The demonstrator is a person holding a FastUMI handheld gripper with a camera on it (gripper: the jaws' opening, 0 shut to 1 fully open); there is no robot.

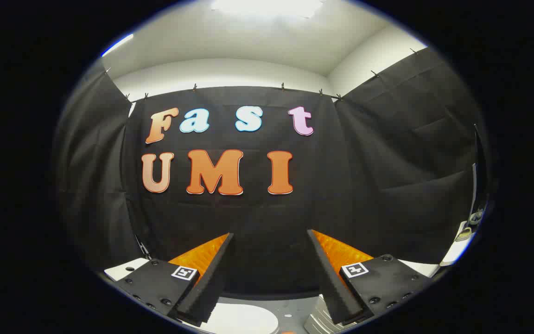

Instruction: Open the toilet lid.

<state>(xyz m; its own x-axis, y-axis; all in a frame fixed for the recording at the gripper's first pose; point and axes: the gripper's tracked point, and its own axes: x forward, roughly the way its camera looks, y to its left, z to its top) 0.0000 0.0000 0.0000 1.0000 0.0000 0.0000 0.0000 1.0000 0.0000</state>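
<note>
tool (270,241) spread wide, holding nothing; smooth rounded white toilet lid (244,320) lies below its fingers.

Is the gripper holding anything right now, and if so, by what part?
Nothing is held. The gripper is open, its fingers spread apart with only the black cloth wall beyond them. The white toilet lid lies below the fingers, untouched.

Black cloth (387,185) hangs on three sides as the booth's wall, pinned by small clips (283,86) along a line near its top edge and creased in places. Above it rise plain white walls (220,74) that meet at a corner on the right, under a white ceiling (248,37) with a bright light (267,5). A strip of grey floor (295,308) shows at the foot of the cloth.
</note>
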